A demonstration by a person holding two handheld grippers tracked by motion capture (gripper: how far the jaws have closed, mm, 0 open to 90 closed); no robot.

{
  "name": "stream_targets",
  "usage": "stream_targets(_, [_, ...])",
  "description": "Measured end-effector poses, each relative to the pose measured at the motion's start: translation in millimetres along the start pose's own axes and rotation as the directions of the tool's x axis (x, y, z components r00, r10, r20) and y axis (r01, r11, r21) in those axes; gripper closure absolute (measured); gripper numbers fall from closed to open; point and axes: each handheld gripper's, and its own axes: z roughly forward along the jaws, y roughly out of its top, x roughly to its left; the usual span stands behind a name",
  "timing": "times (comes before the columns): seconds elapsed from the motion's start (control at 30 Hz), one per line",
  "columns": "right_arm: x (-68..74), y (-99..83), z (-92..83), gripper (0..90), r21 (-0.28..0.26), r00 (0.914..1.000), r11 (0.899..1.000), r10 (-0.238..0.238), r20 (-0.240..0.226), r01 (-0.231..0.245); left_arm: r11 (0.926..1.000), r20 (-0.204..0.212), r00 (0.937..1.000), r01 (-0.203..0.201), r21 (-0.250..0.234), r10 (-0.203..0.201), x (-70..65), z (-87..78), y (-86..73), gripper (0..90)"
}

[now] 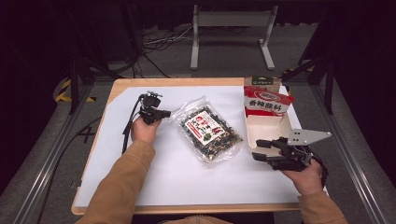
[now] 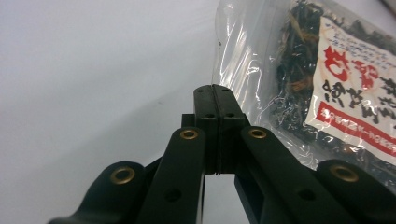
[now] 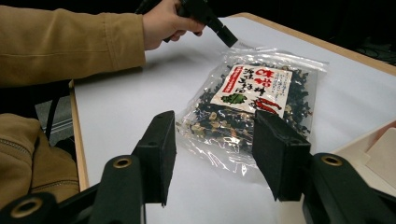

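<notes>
Your left gripper (image 1: 164,113) has its jaws pressed together at the bag's (image 1: 209,132) upper-left corner. In the left gripper view the pads meet with barely a seam, right at the clear plastic edge of the bag (image 2: 299,88); whether a sliver of film is pinched between them I can't tell, though the right gripper view has that gripper's tip (image 3: 227,36) touching the bag's far corner. So the grab looks made or nearly made, and nothing else is done: the bag lies flat mid-desk, not lifted, and the box (image 1: 268,122) at the desk's right edge holds one red-and-white packet (image 1: 265,100) standing at its far end, with room in front of it.

Your right gripper (image 1: 261,150) hovers near the box's near-left corner, jaws half open and empty, pointed at the bag's right side but apart from it. In its own view the bag (image 3: 250,100) sits beyond and between the pads (image 3: 161,154).

What's left, I'd judge: lift the bag, steady it with the right, carry it over to the box.
</notes>
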Motion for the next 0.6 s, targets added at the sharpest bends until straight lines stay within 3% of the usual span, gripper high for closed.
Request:
stream_targets(0.1, [0.3, 0.4, 1.3, 49.1, 0.000, 1.0000, 1.000, 0.003, -0.003, -0.003, 0.9999, 0.012, 0.9999, -0.009, -0.011, 0.009, -1.1, -6.2, 0.7, 90.0])
stream_targets(0.33, [0.0, 3.2, 3.6, 49.1, -0.009, 0.9999, 1.000, 0.003, -0.010, -0.003, 0.9945, 0.054, 0.9974, -0.043, -0.096, 0.048, -10.6, -33.5, 3.3, 90.0])
stream_targets(0.43, [0.1, 4.3, 4.1, 49.1, -0.009, 1.0000, 1.000, 0.002, -0.010, -0.002, 0.9904, 0.069, 0.9952, -0.060, -0.125, 0.069, -15.8, -43.6, 4.4, 90.0])
stream_targets(0.6, [0.8, 6.8, 4.1, 49.1, -0.018, 1.0000, 1.000, 0.000, -0.007, 0.000, 0.9754, 0.078, 0.9889, -0.110, -0.191, 0.127, -33.6, -68.3, 6.1, 90.0])
